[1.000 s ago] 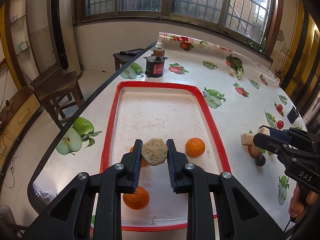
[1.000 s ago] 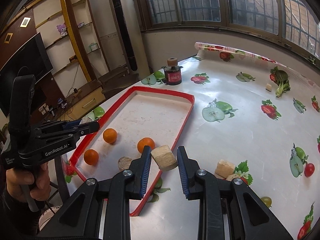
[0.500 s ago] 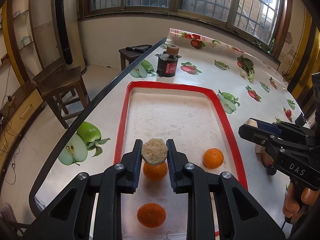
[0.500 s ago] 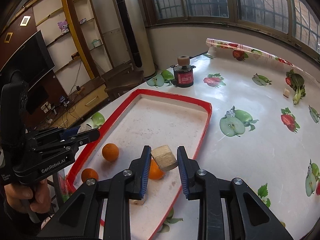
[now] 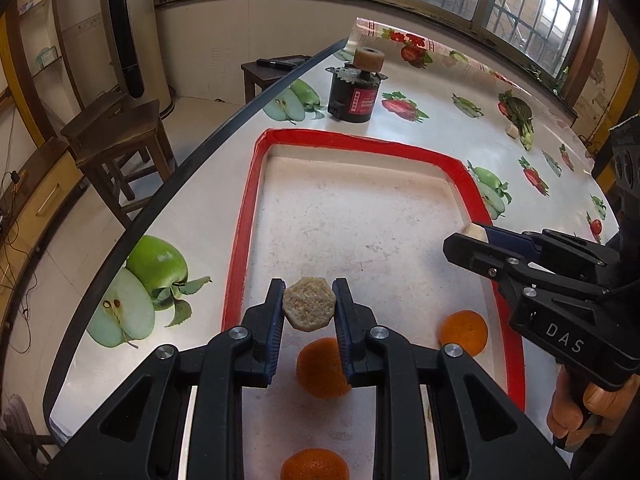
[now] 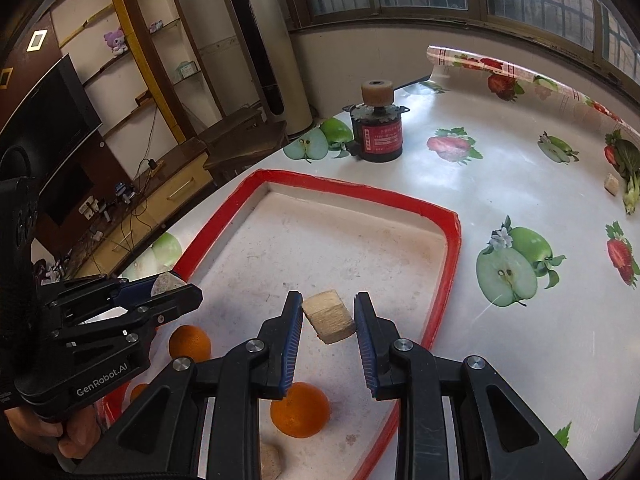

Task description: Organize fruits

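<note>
Left gripper (image 5: 308, 306): pinching a speckled tan hexagonal piece (image 5: 309, 309) between its fingers (image 5: 275, 316), hanging over the near half of the tray; showing in the right wrist view at 9 o'clock (image 6: 170, 286), with a hand (image 6: 60, 438) gripping its handle.

Right gripper (image 6: 328, 316): clamping a pale wooden block (image 6: 329, 316) between blue-padded fingers (image 6: 294, 330), block sitting tilted; hovering over the tray's near right part; appearing in the left wrist view at 3 o'clock (image 5: 466, 240) with a pale bit of the block peeking at its tip.

Tray (image 5: 362, 141): red-rimmed, white floor, lying on the bench (image 5: 208, 200) and covered with fruit-print cloth.

Oranges: three lying in the near end of the tray in the left wrist view, one just below the left fingers (image 5: 320, 368), one at 4 o'clock by the right rim (image 5: 464, 333), one at 6 o'clock at the picture's bottom edge (image 5: 315, 465).

Loose piece: resting on the tray floor at 6 o'clock in the right wrist view (image 6: 270, 462), probably another tan chunk, mostly hiding behind the gripper.

Black canister (image 6: 378, 136): standing upright beyond the tray's far rim at 12 o'clock, carrying a tan roll (image 6: 377, 94) on top.

Small pale chunk (image 6: 611, 182): lying at 2 o'clock on the bench, well apart from the tray, beside a printed vegetable.
</note>
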